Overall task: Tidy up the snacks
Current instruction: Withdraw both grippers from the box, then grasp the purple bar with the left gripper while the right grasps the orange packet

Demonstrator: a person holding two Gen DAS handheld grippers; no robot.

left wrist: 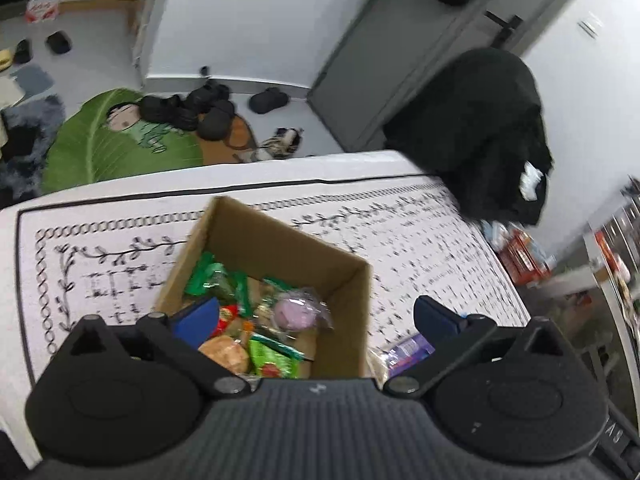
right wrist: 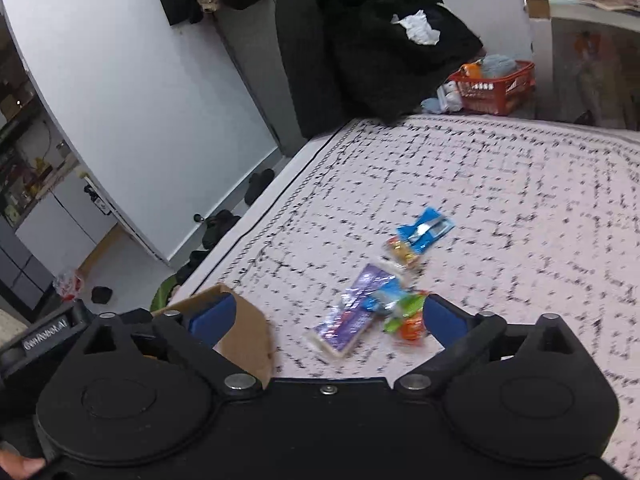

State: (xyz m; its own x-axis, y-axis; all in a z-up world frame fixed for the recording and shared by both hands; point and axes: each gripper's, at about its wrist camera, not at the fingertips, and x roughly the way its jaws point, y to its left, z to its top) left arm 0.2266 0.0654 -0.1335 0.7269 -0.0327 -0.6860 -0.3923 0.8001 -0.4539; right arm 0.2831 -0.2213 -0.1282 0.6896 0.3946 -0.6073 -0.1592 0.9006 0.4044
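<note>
An open cardboard box [left wrist: 344,276] sits on the patterned white cloth [left wrist: 420,232]. It holds several snacks: green packets [left wrist: 212,276], a pink wrapped sweet [left wrist: 294,312] and a round bun [left wrist: 226,354]. My left gripper [left wrist: 316,316] hovers over the box, open and empty. In the right wrist view the box corner [right wrist: 248,332] is at lower left. A purple packet [right wrist: 352,312], a blue packet [right wrist: 426,232], a yellow snack [right wrist: 402,254] and green and orange sweets [right wrist: 408,316] lie loose on the cloth. My right gripper [right wrist: 324,316] is open and empty above the purple packet.
A black coat [right wrist: 372,48] is draped over a chair at the table's far edge. An orange basket [right wrist: 496,84] sits beyond it. Shoes and a green leaf mat [left wrist: 120,140] lie on the floor past the table.
</note>
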